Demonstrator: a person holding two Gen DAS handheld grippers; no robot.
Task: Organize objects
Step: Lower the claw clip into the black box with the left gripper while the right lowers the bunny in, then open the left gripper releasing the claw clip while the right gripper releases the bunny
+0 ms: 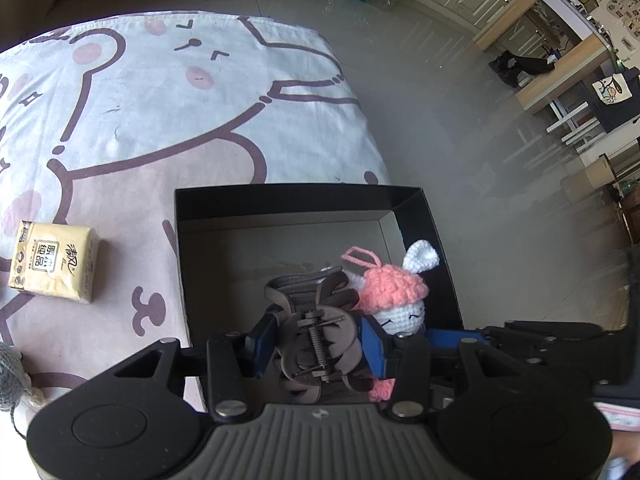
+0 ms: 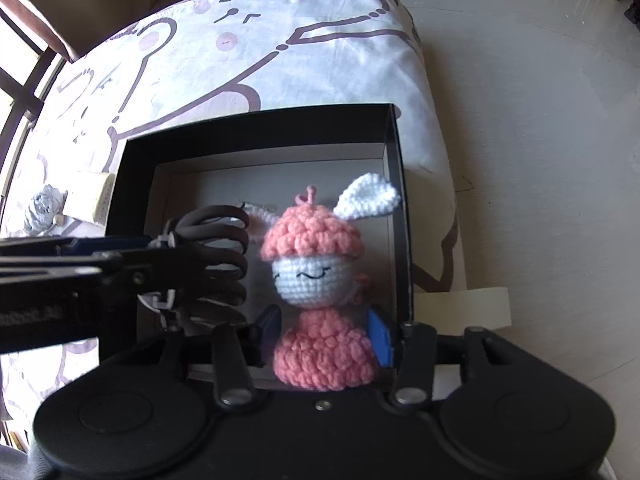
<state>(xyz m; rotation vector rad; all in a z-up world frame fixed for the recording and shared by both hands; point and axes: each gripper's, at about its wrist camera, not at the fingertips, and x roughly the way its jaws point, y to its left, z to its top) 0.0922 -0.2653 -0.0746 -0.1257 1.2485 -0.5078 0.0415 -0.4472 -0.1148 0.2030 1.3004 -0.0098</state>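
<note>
1. Over the black box (image 1: 412, 216), which sits on a cartoon-printed sheet (image 1: 160, 112) near its edge, both grippers point steeply down. This box is the largest task thing: thin card walls, light and stiff, likely to slide on the cloth if nudged. I judge it best left where it is, or taken by a wall.

2. Next in size, the crochet doll (image 2: 316, 256), pink-hatted with a white ear, stands inside the box on its right side. The right gripper (image 2: 324, 332) straddles its pink skirt, but the blue pads (image 2: 378, 336) stand apart from the yarn, with a gap on each side, so the jaws are parted and nothing is clamped. The doll is soft, light and squashy, not fragile; the skirt or waist is the safest hold, since the hat loop and ear would flop.

3. Beside it, the brown hair claw (image 1: 316, 332) is clamped between the pads of the left gripper (image 1: 316, 344), gripped across its spring hinge, and hangs above the box floor just left of the doll. It is rigid plastic, smooth and slippery, and its curved teeth could snap or snag the yarn; the hinge is the sound place to hold it.

4. Out on the sheet, well left of the box, lies a gold tissue pack (image 1: 54, 266), soft and light. Its label carries Chinese characters I cannot read surely.

5. At the lower left edge, a grey knitted toy (image 1: 10, 376) peeks in.
</note>
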